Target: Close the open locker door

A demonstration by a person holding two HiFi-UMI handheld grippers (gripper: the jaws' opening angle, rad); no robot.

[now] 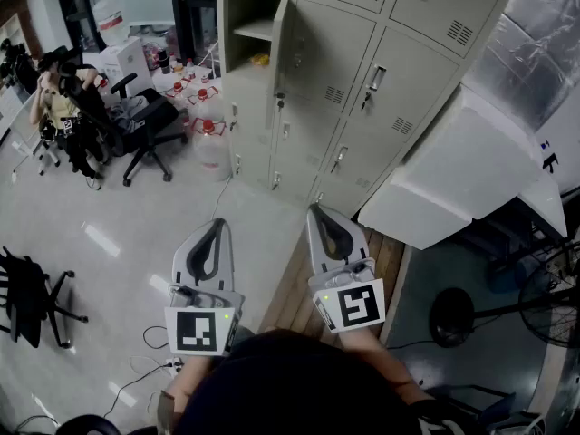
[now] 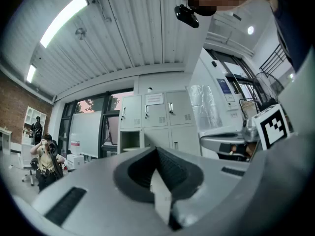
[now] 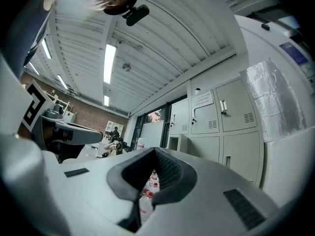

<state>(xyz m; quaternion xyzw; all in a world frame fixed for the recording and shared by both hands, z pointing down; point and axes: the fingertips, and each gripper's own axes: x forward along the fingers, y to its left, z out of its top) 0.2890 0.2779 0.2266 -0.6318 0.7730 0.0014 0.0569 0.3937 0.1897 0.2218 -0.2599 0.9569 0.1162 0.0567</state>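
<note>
- Pointing toward the grey locker bank (image 1: 362,80), both tools are held side by side, well apart from it.
- Left gripper (image 1: 217,225): jaws clenched tip to tip, with nothing between them.
- Right gripper (image 1: 315,210): jaws likewise pressed together and empty.
- Locker door (image 1: 277,57) — open, swung out edge-on from its compartment (image 1: 243,9) in the bank's left column; a shelf (image 1: 256,31) and a small yellow object (image 1: 261,60) show inside.
- Office chair (image 1: 145,125) and red-capped bottles (image 1: 204,107) sit on the floor (image 1: 91,207) left of the lockers.
</note>
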